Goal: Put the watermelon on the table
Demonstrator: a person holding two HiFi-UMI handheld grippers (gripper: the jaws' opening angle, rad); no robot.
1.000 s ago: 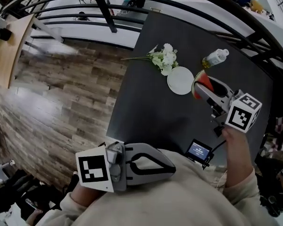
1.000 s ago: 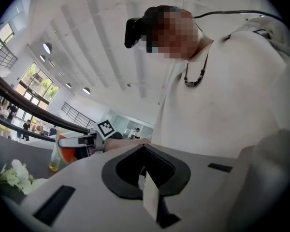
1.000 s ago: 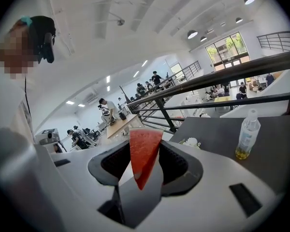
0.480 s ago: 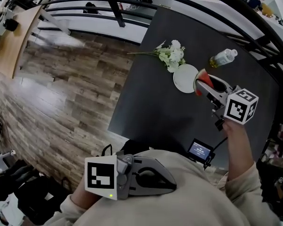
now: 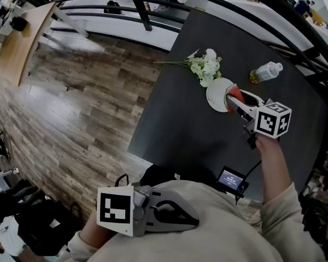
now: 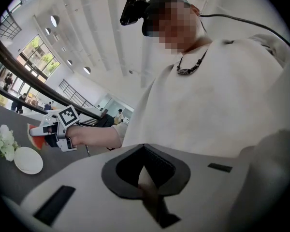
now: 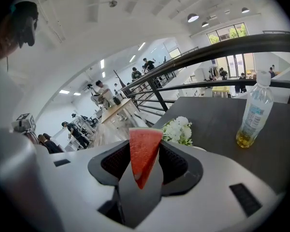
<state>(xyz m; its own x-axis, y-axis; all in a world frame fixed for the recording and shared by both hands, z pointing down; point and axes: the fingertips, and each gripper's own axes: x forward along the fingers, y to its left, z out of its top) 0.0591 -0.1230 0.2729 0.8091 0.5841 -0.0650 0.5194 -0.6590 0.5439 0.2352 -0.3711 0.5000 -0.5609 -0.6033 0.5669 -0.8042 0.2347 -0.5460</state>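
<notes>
1. Right, this looks like the lowering step. The right gripper (image 5: pixel 233 101) is clamped on the watermelon (image 7: pixel 144 151), a red wedge pinched between both pads. Its thin rind edge faces away from the gripper's body.

2. Where's the fruit? The head view puts it over the right edge of the plate (image 5: pixel 214 94). The flowers (image 5: pixel 206 67) lie just beyond that, and the bottle (image 5: pixel 267 71) is well off to the right.

3. Is it down on the table (image 5: pixel 186 124)? From this steep angle I can't say for sure. It reads as held in the air rather than resting, so I'd call the task unfinished.

4. The left gripper (image 5: pixel 195 220) is out of play. Its jaws are together with nothing between them, and it sits low against the person's shirt (image 6: pixel 208 91).

5. Next, I'd judge the wedge needs a bare patch of dark tabletop, not the plate. There's plenty of free surface on the near side of the plate, toward the person.

6. That calls for bringing the wedge down until it meets the table, and only then parting the jaws. Backing straight out along the jaw line should keep the pads from dragging it.

7. One risk: a narrow wedge may tip over once released, so a low, gentle release suits it best.
</notes>
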